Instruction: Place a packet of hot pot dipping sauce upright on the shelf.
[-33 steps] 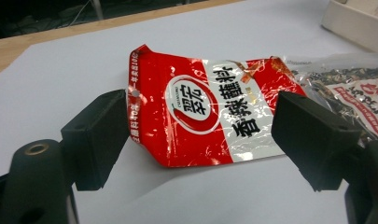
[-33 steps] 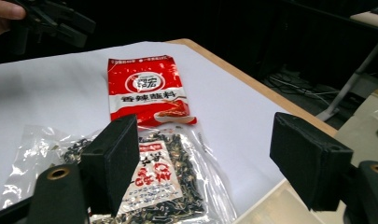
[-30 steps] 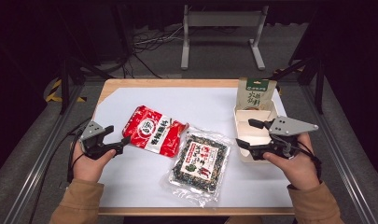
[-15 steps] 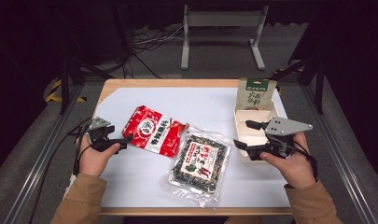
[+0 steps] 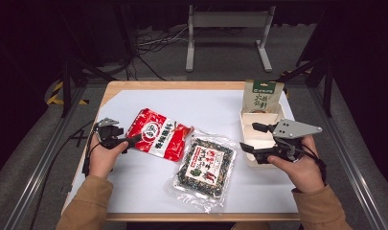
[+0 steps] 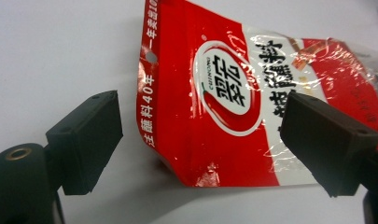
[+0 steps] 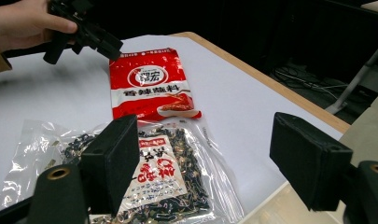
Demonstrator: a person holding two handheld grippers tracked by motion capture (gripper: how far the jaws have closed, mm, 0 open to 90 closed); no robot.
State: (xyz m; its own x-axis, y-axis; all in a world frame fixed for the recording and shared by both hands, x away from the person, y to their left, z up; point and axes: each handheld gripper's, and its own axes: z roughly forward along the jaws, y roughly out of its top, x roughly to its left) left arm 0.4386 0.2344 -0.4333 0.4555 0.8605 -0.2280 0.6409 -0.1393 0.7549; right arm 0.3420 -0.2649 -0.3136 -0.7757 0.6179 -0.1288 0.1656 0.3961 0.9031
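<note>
- At the left of the high view we see the left hand (image 5: 103,158) on the left gripper (image 5: 131,142), whose tips sit at the near left edge of the red sachet (image 5: 158,134).
- In the left gripper view its jaws stand spread wide; they have just been opening. The red sachet's (image 6: 252,93) lower left corner lies between them, and neither pad presses on it — one pad is off on the bare white sheet (image 6: 60,51), the other hangs over the sachet's right part.
- The red sachet lies flat, left of centre in the high view, tilted so its far end points to the upper left.
- Just right of it and lower in the frame lies the clear packet of dark mix (image 5: 206,165); their corners meet or overlap near the centre.
- Towards the right we find the right gripper (image 5: 246,136), held by the right hand (image 5: 302,165) over the beige tray (image 5: 243,125) at the table's right edge. Its jaws are spread too, with nothing between them in the right gripper view.
- A green-topped pouch (image 5: 262,96) stands upright behind the tray, in the upper right of the table.
</note>
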